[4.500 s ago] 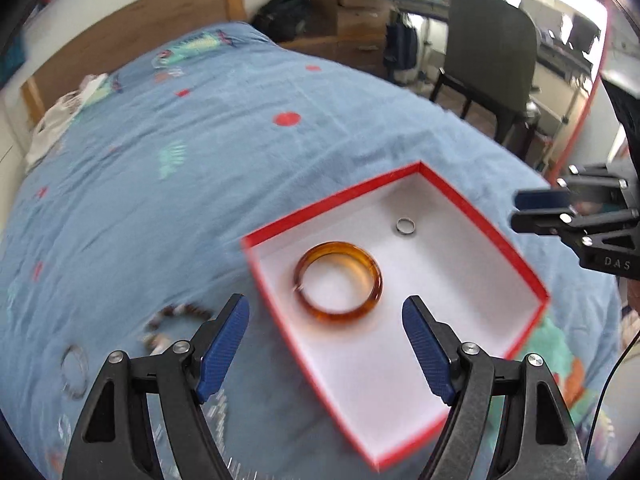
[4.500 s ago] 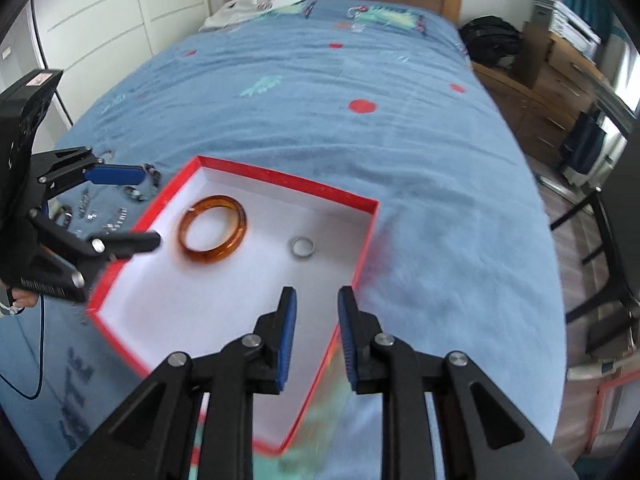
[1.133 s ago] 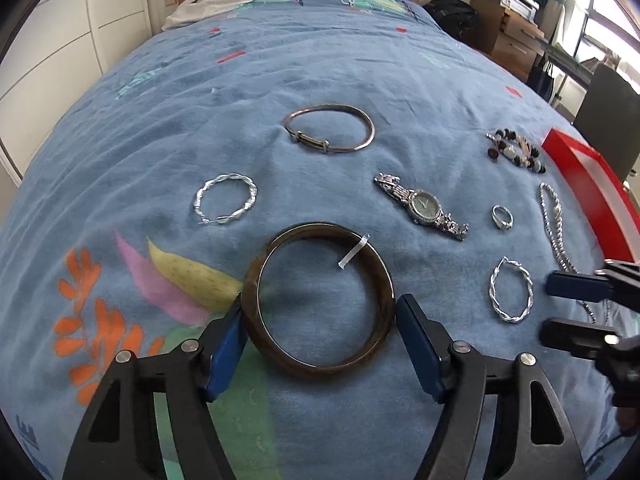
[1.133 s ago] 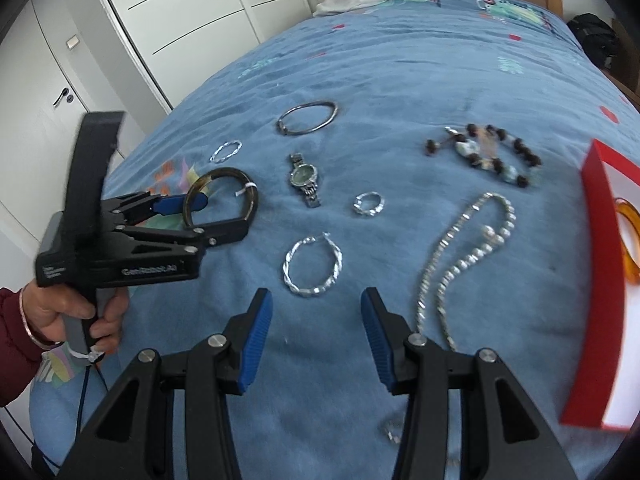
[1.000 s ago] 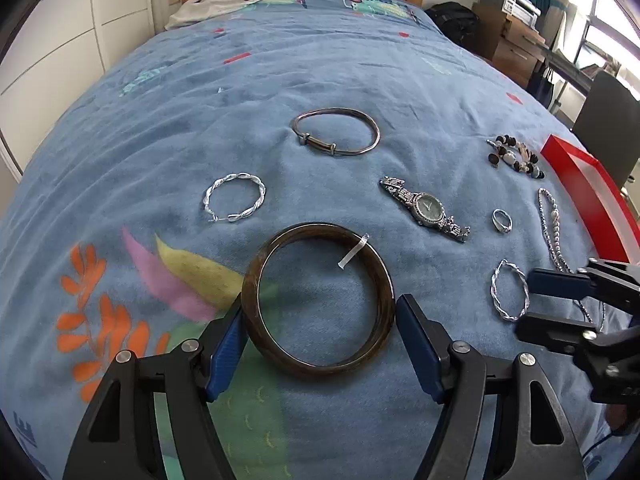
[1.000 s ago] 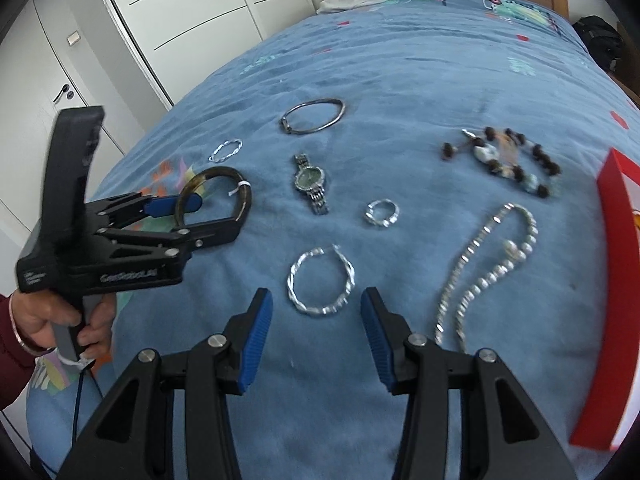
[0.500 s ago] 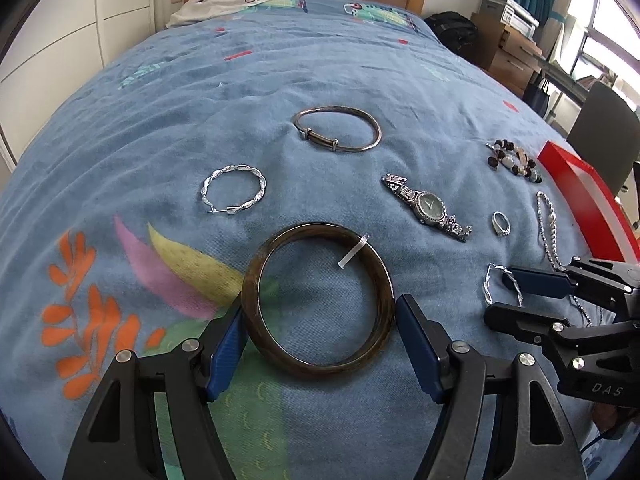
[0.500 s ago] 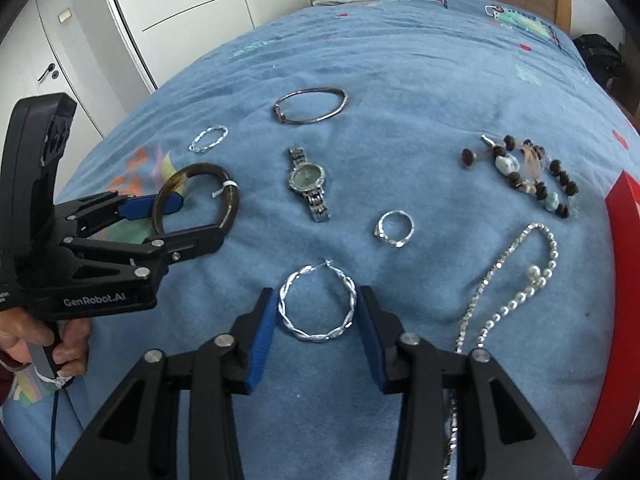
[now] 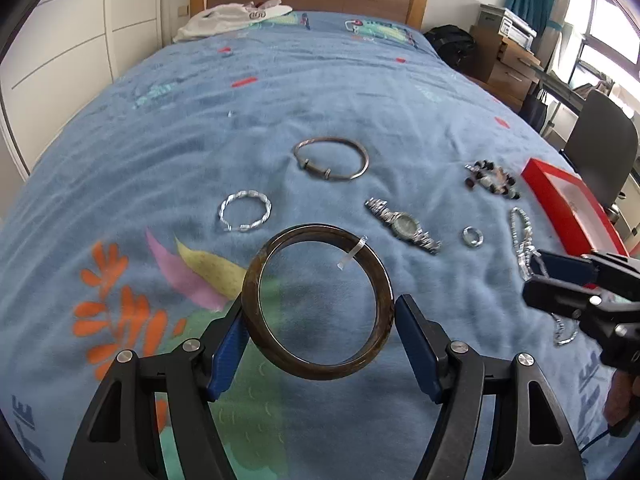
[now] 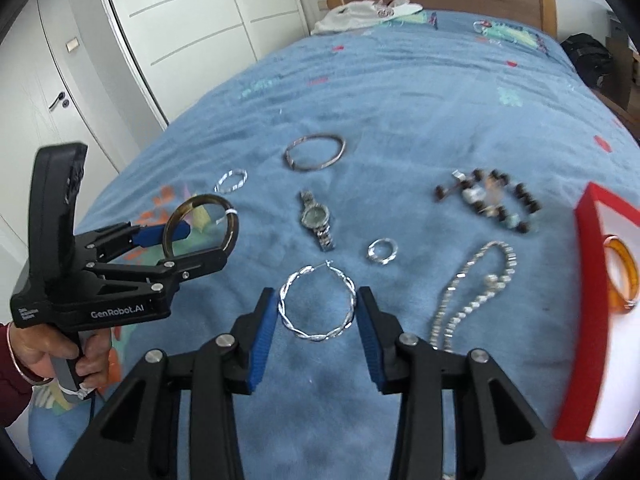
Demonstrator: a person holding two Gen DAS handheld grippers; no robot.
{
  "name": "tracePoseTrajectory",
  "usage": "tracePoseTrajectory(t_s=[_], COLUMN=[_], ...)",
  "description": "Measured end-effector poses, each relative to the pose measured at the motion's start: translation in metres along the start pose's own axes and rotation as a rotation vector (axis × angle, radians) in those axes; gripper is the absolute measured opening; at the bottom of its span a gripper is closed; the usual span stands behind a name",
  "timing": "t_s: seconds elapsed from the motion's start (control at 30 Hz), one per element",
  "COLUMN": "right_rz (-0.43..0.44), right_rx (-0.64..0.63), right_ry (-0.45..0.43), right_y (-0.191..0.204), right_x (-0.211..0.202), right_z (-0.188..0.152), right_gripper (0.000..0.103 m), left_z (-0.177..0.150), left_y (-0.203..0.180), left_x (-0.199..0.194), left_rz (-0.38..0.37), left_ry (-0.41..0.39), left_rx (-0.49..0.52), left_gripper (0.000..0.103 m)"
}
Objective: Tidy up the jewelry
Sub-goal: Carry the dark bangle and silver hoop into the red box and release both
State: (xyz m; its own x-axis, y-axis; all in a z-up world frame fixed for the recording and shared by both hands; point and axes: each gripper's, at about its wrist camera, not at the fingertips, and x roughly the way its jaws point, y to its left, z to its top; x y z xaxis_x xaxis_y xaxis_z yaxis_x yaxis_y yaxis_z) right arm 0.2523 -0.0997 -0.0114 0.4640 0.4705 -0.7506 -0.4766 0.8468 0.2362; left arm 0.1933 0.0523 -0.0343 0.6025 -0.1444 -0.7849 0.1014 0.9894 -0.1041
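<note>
My left gripper [image 9: 319, 340] is shut on a dark brown bangle [image 9: 320, 368] with a white tag and holds it above the blue bedspread; it also shows in the right wrist view [image 10: 231, 236]. My right gripper [image 10: 318, 330] is open, its fingers on either side of a twisted silver hoop [image 10: 316, 307] lying on the bed. The red box [image 10: 588, 288] with a white inside sits at the right and holds an amber bangle [image 10: 624, 276]. The box also shows in the left wrist view [image 9: 560, 208].
Loose on the bedspread lie a silver watch [image 10: 316, 218], a small ring [image 10: 383, 251], a silver chain necklace [image 10: 472, 292], a dark bead bracelet [image 10: 492, 196], a thin metal bangle [image 10: 314, 152] and a second twisted hoop [image 10: 231, 180]. White cloth [image 10: 360, 10] lies by the headboard.
My right gripper has moved forward and down so its open fingers now flank the twisted silver hoop. My left gripper keeps hold of the brown bangle and has lifted slightly.
</note>
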Motion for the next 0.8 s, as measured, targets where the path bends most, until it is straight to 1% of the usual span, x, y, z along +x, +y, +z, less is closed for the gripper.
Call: tracePoseTrajectory(t_s=[0.2, 0.37, 0.47, 0.6, 0.67, 0.8], right_rz=[-0.048, -0.128, -0.180, -0.235, -0.246, -0.263], right_rx=[0.035, 0.082, 0.108, 0.135, 0.156, 0.180], right_ry=[-0.058, -0.097, -0.107, -0.097, -0.089, -0.074], right_y=[-0.026, -0.065, -0.092, -0.131, -0.149, -0.184], right_x=[-0.048, -0.095, -0.118, -0.143, -0.150, -0.158], right_z=[-0.002, -0.010, -0.017, -0.029, -0.034, -0.040], right_gripper=[0.038, 0.038, 0.038, 0.038, 0.038, 0.038], left_z=[0.014, 0.029, 0.037, 0.046, 0.050, 0.059], left_y=[-0.023, -0.059, -0.089, -0.135, -0.160, -0.208], left_x=[-0.022, -0.032, -0.034, -0.028, -0.023, -0.011], left_rz=[-0.027, -0.079, -0.118, -0.178, -0.215, -0.266], left_ry=[-0.032, -0.053, -0.060, -0.054, -0.043, -0.026], left_rx=[0.029, 0.053, 0.086, 0.129, 0.151, 0.206], left_gripper=[0.070, 0.070, 0.070, 0.070, 0.070, 0.070])
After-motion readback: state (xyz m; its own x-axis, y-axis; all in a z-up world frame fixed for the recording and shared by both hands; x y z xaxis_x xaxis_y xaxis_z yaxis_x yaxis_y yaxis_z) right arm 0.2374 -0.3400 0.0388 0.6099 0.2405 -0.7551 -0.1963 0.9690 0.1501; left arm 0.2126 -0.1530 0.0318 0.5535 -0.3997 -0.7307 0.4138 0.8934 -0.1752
